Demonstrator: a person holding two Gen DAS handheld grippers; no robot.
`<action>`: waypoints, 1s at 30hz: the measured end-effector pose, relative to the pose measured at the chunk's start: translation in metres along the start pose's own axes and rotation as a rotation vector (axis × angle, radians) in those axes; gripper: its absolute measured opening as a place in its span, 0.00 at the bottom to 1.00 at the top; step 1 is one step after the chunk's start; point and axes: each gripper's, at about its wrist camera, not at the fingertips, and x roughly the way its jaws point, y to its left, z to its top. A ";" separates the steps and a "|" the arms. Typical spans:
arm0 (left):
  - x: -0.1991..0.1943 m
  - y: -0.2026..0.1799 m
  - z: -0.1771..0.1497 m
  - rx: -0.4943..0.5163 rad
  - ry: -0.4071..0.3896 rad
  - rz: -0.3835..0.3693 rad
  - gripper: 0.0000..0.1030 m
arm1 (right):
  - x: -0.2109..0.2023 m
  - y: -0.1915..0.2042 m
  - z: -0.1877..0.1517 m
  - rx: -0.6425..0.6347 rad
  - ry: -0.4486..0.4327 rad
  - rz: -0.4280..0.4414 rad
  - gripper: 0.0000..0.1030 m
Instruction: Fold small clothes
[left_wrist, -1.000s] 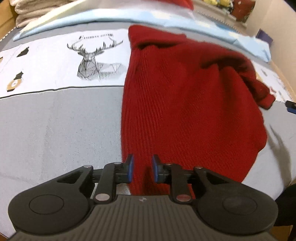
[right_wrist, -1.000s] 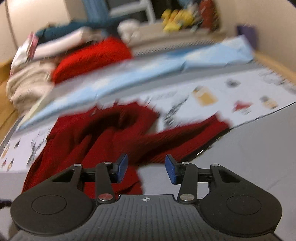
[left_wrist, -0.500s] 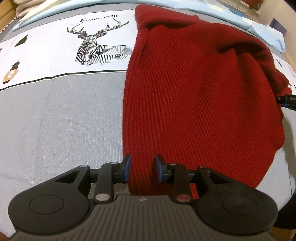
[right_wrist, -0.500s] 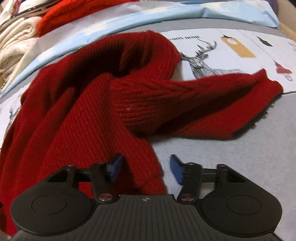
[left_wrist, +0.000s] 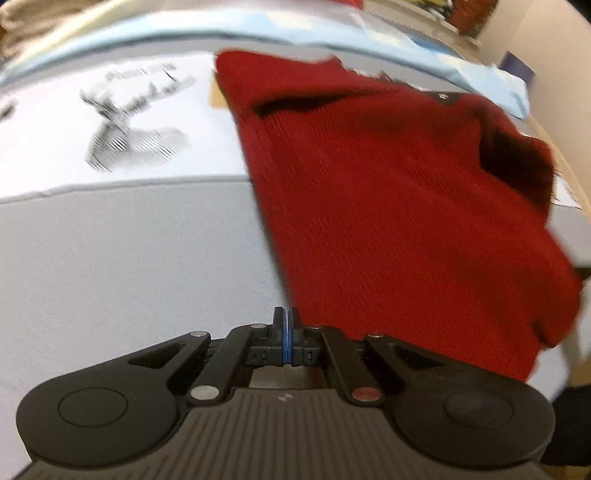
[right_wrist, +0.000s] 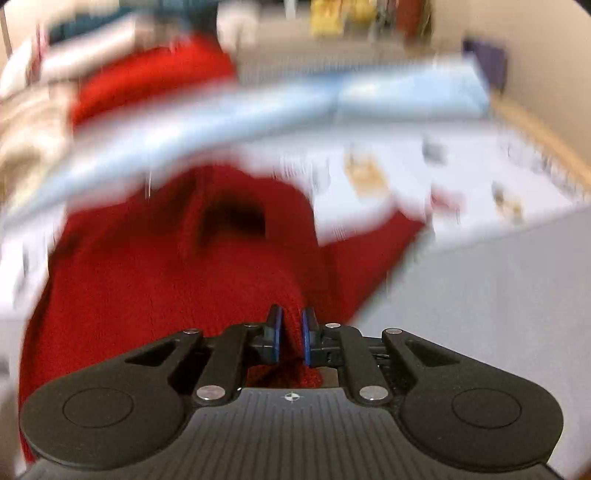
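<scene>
In the left wrist view, the left gripper (left_wrist: 286, 321) is seen shut tight with nothing between its jaws. The red sweater (left_wrist: 399, 206) is spread on the grey bedspread (left_wrist: 122, 266), just beside it.

In the right wrist view, a fold of the red sweater (right_wrist: 159, 280) is pinched by the right gripper (right_wrist: 291, 334), whose jaws are closing.

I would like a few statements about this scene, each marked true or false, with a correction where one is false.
1. The sweater is red. True.
2. The left gripper is wide open. False: it is shut, with nothing seen between its pads.
3. Sweater cloth is between the pads of the right gripper. True; its jaws are closing on it.
4. The sweater lies on a wooden floor. False: it lies on a grey and white sheet.
</scene>
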 end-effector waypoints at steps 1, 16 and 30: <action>0.001 -0.002 -0.001 -0.007 0.015 -0.021 0.04 | 0.010 -0.005 -0.015 -0.033 0.115 0.002 0.11; 0.028 -0.036 -0.017 0.207 0.168 0.081 0.09 | 0.037 -0.036 -0.015 0.086 0.117 -0.057 0.44; 0.022 0.034 -0.012 0.061 0.217 0.276 0.28 | 0.070 -0.019 -0.032 0.058 0.257 0.043 0.51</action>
